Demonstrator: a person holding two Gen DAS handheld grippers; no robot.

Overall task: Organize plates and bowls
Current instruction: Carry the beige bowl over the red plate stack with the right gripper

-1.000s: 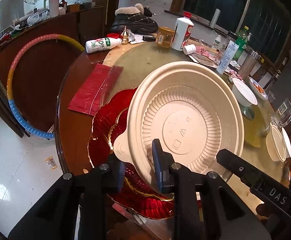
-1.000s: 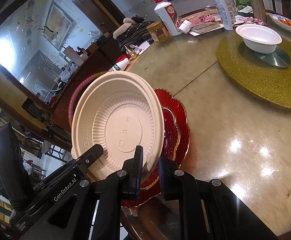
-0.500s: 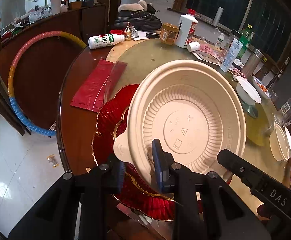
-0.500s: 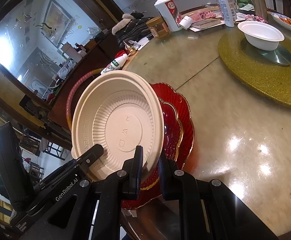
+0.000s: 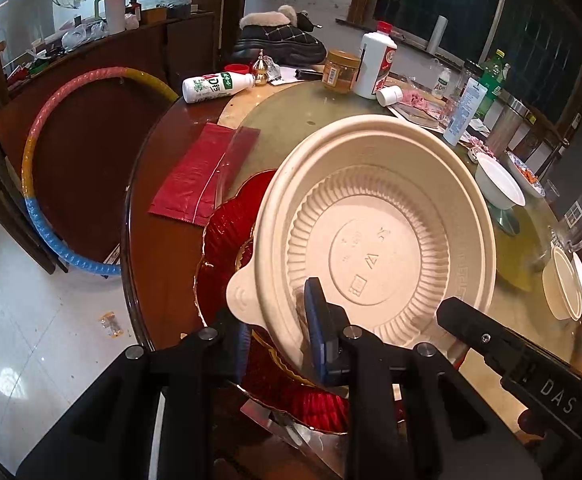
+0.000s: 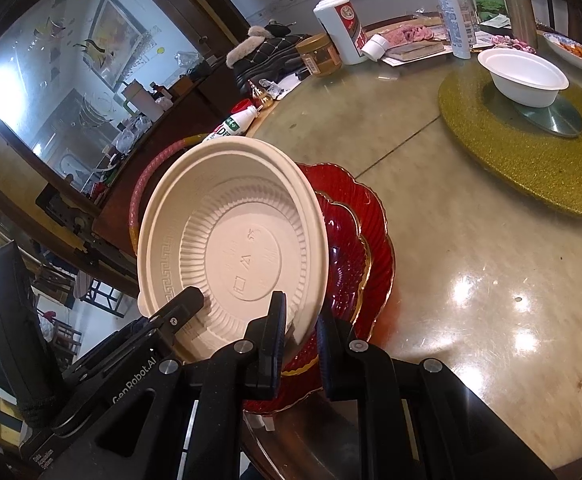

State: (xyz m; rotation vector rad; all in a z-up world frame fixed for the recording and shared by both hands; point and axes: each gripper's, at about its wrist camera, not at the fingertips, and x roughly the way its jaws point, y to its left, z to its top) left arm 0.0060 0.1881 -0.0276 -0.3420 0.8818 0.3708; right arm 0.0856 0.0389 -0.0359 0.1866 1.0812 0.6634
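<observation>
A large beige pulp bowl (image 5: 375, 240) hangs tilted over two stacked red glass plates (image 5: 223, 248), its inside facing both cameras. My left gripper (image 5: 279, 340) is shut on the bowl's near rim beside its small tab. My right gripper (image 6: 301, 340) is shut on the rim of the same bowl (image 6: 231, 240) further round. The red plates (image 6: 371, 248) lie on the table near its edge. A white bowl (image 6: 527, 76) stands on a gold turntable (image 6: 531, 160) at the far right. Two nested small bowls (image 5: 567, 288) sit at the right.
Bottles, a brown jar (image 5: 341, 70) and papers crowd the far side of the round table. A red foil bag (image 5: 203, 176) lies left of the plates. A hula hoop (image 5: 39, 152) leans on a cabinet beyond the table edge. A blue-rimmed dish (image 6: 575, 52) holds food.
Both grippers keep their hold on the beige bowl. The right wrist view has shifted slightly, so a bit more of the red plates shows beside the bowl.
</observation>
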